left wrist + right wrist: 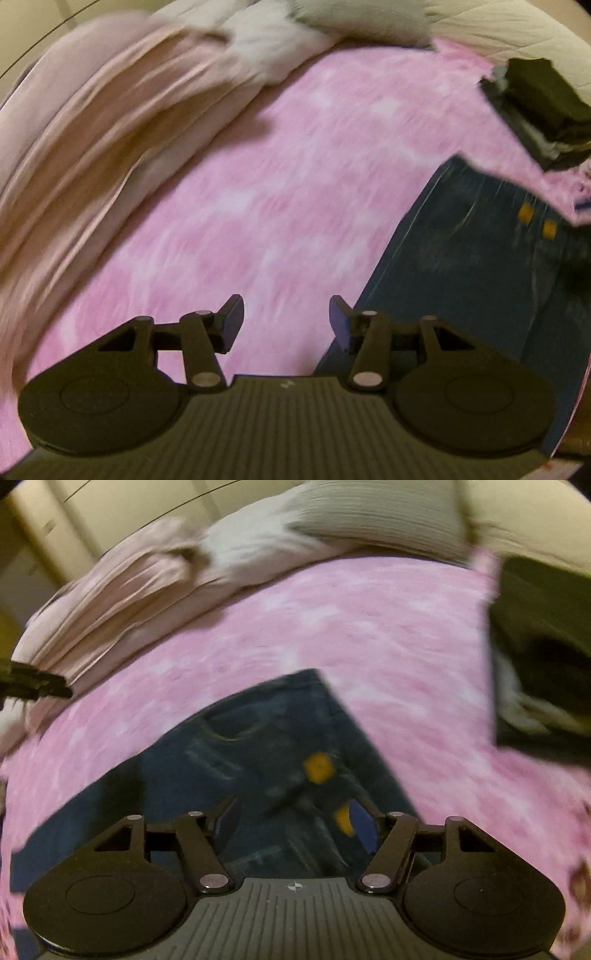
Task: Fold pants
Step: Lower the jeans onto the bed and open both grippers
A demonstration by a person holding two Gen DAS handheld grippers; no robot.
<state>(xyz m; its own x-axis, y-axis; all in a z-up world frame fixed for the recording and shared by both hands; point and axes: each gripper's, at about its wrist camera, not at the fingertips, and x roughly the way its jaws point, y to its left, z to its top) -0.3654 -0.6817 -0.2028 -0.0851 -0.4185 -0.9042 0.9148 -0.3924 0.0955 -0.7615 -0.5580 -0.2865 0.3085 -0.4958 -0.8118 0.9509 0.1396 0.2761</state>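
Left gripper point(286, 321) fingers parted, nothing between them, over the pink blanket point(277, 177) just beside the jeans point(480, 277). Right gripper point(295, 825) fingers wider apart, also empty, above the jeans' pocket area. Jeans lie flat on the bed, looks partly folded; more folds likely left.

Your left gripper point(286, 317) and right gripper point(295, 825) are black plastic: round discs, silver rivets, ribbed grey base, dark-blue finger pads point(364, 825).
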